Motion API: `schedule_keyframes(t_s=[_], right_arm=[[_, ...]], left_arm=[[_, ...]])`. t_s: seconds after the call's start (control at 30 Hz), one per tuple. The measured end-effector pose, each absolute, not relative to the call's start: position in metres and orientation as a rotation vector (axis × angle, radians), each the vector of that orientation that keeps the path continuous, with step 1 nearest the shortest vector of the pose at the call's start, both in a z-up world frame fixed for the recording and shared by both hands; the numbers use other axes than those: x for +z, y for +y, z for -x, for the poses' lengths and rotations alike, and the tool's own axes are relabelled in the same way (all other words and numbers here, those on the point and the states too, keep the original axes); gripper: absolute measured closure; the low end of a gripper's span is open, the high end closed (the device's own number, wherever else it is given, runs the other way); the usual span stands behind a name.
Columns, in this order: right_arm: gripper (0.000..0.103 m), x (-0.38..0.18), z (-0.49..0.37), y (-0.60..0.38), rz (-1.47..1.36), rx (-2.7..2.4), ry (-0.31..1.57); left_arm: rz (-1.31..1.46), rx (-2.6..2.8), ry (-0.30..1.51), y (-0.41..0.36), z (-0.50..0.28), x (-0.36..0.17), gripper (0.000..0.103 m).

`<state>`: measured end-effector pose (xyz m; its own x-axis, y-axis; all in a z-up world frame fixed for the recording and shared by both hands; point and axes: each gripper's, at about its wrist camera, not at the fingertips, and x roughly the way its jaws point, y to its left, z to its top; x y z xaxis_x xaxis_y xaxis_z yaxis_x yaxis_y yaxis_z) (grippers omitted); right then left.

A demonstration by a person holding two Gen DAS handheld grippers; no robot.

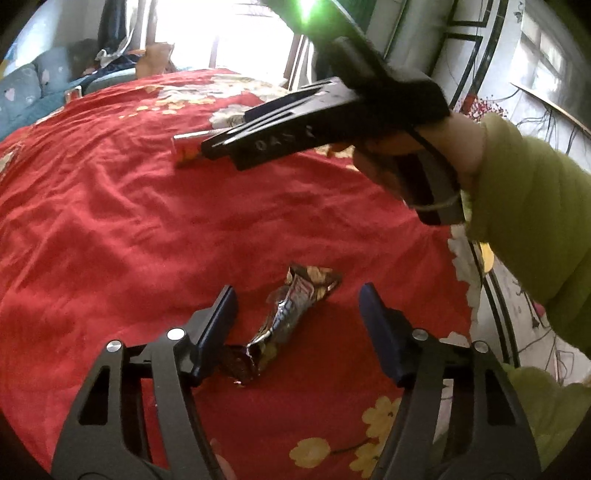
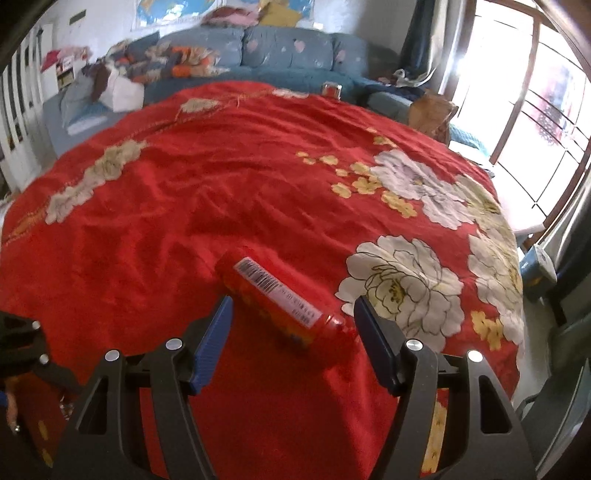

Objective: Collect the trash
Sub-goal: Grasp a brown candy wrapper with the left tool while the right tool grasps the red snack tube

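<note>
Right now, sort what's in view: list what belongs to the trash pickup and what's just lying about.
For the job:
- crumpled candy wrapper, lying between the open left claw
- red packet, lying ahead of the open right claw

Lying about:
- red floral bedspread
- blue sofa
- brown paper bag

Crumpled wrapper (image 1: 291, 314) lies between the left tool's (image 1: 297, 314) parted fingers.

Daylight came from the windows (image 2: 546, 110), blown out to white in both views. Green lens flare (image 1: 306, 7) sat at the top of the left wrist view. The red bedspread (image 2: 221, 192) was evenly lit, with soft shadows under the jaws. There was heavy fisheye bending and dark vignette at corners. Right wrist view showed slight motion blur; background was soft.
</note>
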<state>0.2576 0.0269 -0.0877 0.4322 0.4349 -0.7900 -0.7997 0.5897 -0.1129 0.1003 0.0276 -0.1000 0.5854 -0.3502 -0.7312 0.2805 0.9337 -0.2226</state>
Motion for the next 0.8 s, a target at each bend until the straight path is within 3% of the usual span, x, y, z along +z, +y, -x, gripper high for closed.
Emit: schedule_keyframes(t_s=[0.07,0.1,0.13,0.4,0.47,0.8], right_arm=[[0.041,-0.092,-0.261,0.028,0.527,0.831,0.811],[0.048,-0.094,-0.261,0.028,0.526,0.835,0.820],[0.049,-0.095,-0.260,0.028,0.525,0.833,0.818],[0.062,-0.093,-0.255,0.004,0.379,0.792,0.838],[0.065,-0.091,-0.253,-0.004,0.334,0.778,0.845],[0.070,-0.078,-0.236,-0.059,0.056,0.733,0.827]], left_arm=[[0.084,-0.370,0.875,0.028,-0.100,-0.101,0.046],[0.084,-0.370,0.876,0.028,-0.100,-0.101,0.049],[0.084,-0.369,0.879,0.029,-0.101,-0.102,0.057],[0.094,-0.354,0.888,0.032,-0.103,-0.104,0.079],[0.095,-0.348,0.890,0.032,-0.103,-0.105,0.089],[0.137,-0.340,0.864,0.028,-0.106,-0.099,0.093]])
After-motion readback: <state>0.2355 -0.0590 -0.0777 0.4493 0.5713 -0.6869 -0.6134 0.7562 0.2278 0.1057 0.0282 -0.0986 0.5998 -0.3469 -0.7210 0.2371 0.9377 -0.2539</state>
